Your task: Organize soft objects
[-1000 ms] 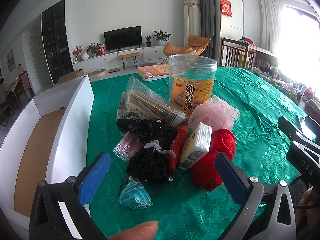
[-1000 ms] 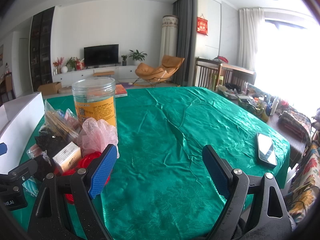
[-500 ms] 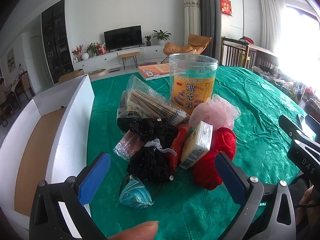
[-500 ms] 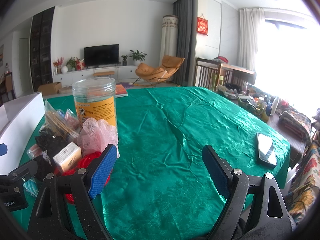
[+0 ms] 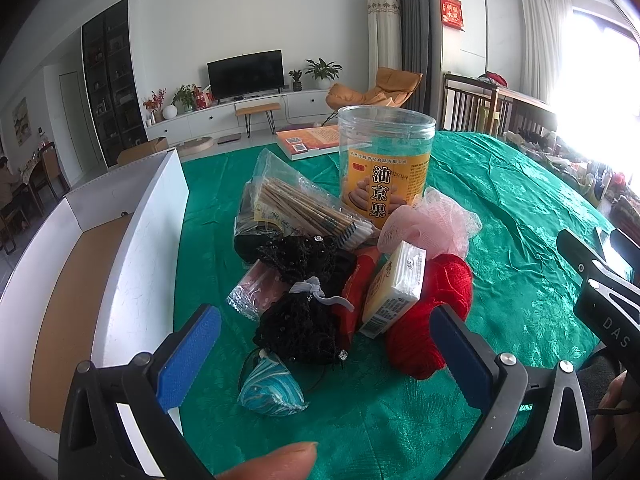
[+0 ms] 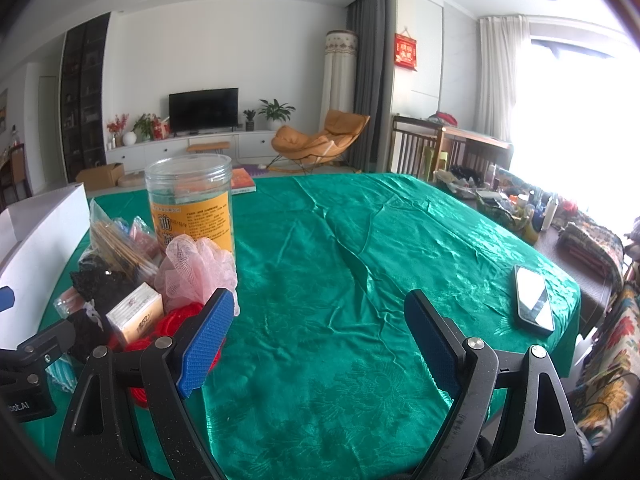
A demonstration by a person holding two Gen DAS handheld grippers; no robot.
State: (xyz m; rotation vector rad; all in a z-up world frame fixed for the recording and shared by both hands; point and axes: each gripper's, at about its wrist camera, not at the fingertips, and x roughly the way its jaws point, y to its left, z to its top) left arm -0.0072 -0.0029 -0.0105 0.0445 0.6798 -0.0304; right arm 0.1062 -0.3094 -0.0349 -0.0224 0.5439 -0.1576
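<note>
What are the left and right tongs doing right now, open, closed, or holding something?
Left tongs: open, holding nothing, aimed at the pile.
Right tongs: open, holding nothing, over the green cloth.

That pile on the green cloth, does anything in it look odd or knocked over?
The tissue pack leans tilted against the red yarn instead of lying flat. The jar stands upright; nothing looks spilled.

White-walled lounge — TV (image 6: 203,106) on low cabinet, orange chair (image 6: 320,142), bright window (image 6: 576,128) w/ curtains.
</note>
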